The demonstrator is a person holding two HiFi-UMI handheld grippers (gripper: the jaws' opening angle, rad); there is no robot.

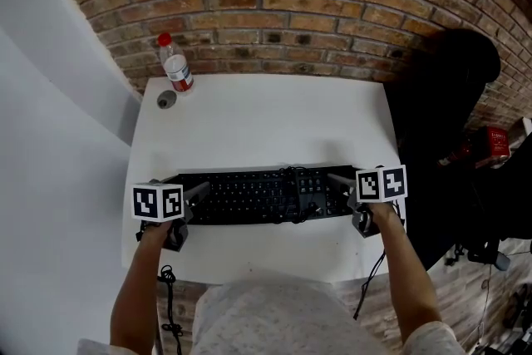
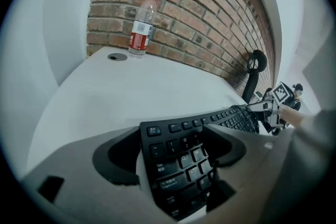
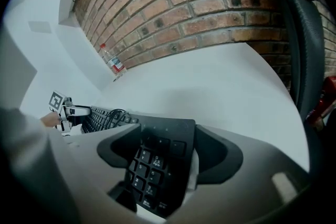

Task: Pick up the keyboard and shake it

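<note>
On the white table (image 1: 266, 120) lies a black keyboard (image 1: 249, 197), cable (image 1: 293, 175) looped atop.

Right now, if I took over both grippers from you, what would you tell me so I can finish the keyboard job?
Left gripper: jaws apart around the left end of the keyboard. A sliver of white shows beside one jaw, so it looks not yet clamped.
Right gripper: the same, at the number-pad end.
Keyboard: lying flat on the white table, near its front edge.
Done: both grippers are in place at the two ends.
Left to do: close both on it, lift it level, then shake it.
</note>
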